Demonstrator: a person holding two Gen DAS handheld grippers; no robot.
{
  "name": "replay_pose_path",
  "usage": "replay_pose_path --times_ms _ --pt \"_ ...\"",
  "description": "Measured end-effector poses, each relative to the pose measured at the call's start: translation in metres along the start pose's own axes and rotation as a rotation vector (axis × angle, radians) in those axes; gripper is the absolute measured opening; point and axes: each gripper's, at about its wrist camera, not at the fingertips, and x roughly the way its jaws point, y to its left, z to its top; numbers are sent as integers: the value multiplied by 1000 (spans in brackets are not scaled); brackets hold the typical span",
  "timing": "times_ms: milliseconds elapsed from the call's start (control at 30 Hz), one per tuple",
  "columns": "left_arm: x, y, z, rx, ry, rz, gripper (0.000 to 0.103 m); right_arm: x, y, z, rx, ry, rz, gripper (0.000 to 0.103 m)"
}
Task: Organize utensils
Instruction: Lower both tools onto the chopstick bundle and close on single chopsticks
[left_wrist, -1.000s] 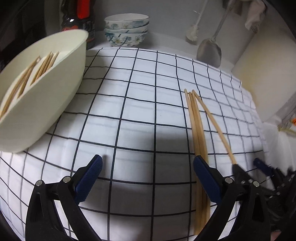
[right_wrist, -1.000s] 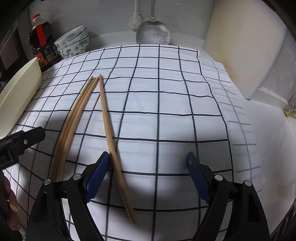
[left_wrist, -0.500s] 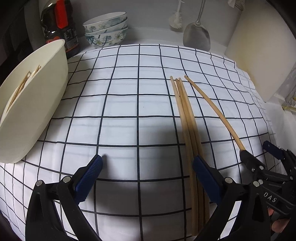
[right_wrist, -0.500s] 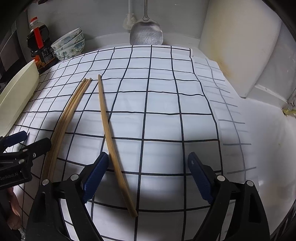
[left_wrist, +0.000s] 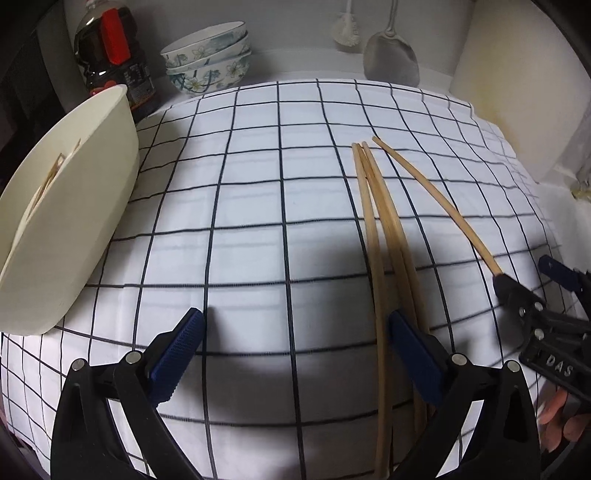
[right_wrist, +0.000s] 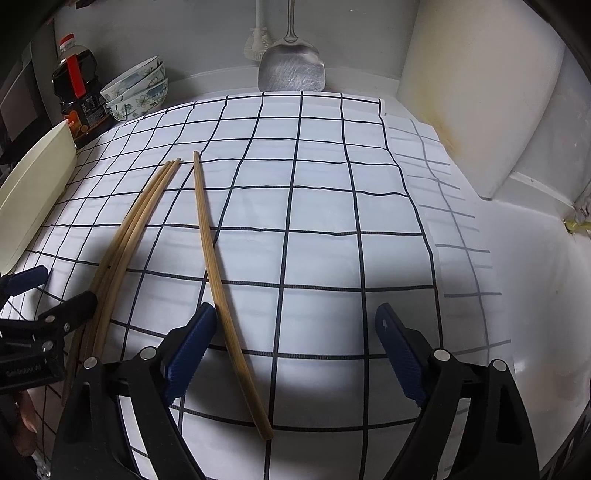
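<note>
Three wooden chopsticks (left_wrist: 384, 240) lie bunched lengthwise on the checked cloth (left_wrist: 258, 184), and a single chopstick (left_wrist: 436, 199) lies apart to their right. My left gripper (left_wrist: 295, 350) is open low over the cloth; its right finger covers the bunch, and one stick runs just inside that pad. In the right wrist view my right gripper (right_wrist: 295, 354) is open, and the single chopstick (right_wrist: 218, 280) passes between its jaws close to the left pad, untouched. The bunch (right_wrist: 129, 236) lies further left, beside the left gripper (right_wrist: 61, 288).
A cream utensil holder (left_wrist: 81, 221) with several chopsticks inside stands at the cloth's left edge. At the back are a dark sauce bottle (left_wrist: 110, 62), stacked floral bowls (left_wrist: 207, 59), a steel spatula (right_wrist: 291, 70) and a brush (left_wrist: 347, 29). White walls close off the right side.
The left wrist view has rolled and shifted a little, so the cream holder sits further left and the chopsticks more central. The right gripper has stayed in place, still open.
</note>
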Motion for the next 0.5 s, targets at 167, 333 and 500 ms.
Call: replay_pose_path --times_ms 167,333,500 --pt "10 -3 18 -7 -9 4 98 7 5 10 -23 -5 12 83" --pt "17 -5 31 1 -9 1 98 15 9 22 -64 -26 41 83" --pt "19 -5 33 14 -27 -10 97 19 15 26 -113 -47 60 82"
